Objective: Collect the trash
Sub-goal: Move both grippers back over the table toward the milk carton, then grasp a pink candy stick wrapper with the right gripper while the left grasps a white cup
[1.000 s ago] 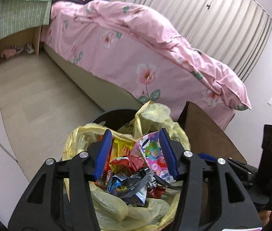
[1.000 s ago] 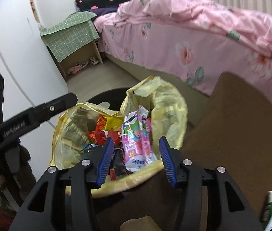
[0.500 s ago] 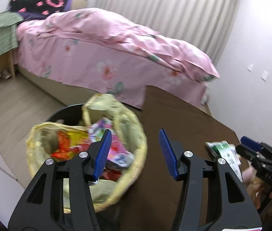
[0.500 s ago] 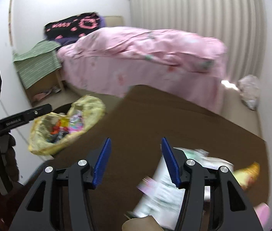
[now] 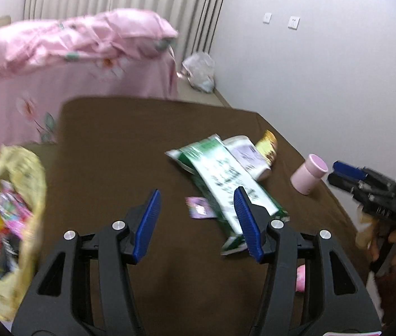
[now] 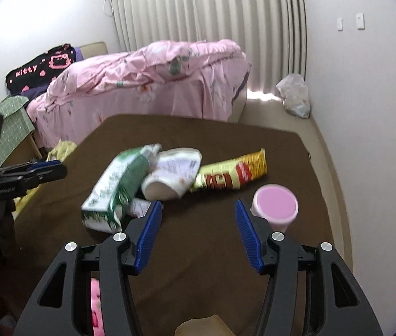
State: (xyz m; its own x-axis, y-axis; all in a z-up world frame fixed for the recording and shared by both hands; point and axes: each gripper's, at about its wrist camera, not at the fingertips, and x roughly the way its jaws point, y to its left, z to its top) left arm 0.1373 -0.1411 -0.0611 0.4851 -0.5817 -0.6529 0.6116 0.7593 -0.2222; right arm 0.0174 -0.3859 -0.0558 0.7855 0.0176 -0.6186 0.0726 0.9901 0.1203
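Observation:
Trash lies on the brown table (image 5: 119, 145): a green-and-white wrapper (image 5: 226, 179) (image 6: 113, 187), a white paper cup on its side (image 6: 172, 173), a yellow-red snack bag (image 6: 231, 175) (image 5: 268, 145) and a small purple wrapper (image 5: 199, 211). A yellow trash bag (image 5: 10, 210) full of wrappers hangs at the table's left edge. My left gripper (image 5: 198, 218) is open and empty, just short of the green wrapper. My right gripper (image 6: 196, 229) is open and empty above the table, facing the trash pile.
A pink cup (image 6: 275, 205) (image 5: 308, 177) stands upright right of the trash, beside my right gripper's right finger. A pink item (image 6: 97, 310) lies at the near edge. A pink-covered bed (image 6: 147, 84) stands beyond the table. A white plastic bag (image 6: 294, 95) sits in the corner.
Both grippers have swung right, away from the yellow trash bag and over to the trash pile on the table. Both stay open and empty.

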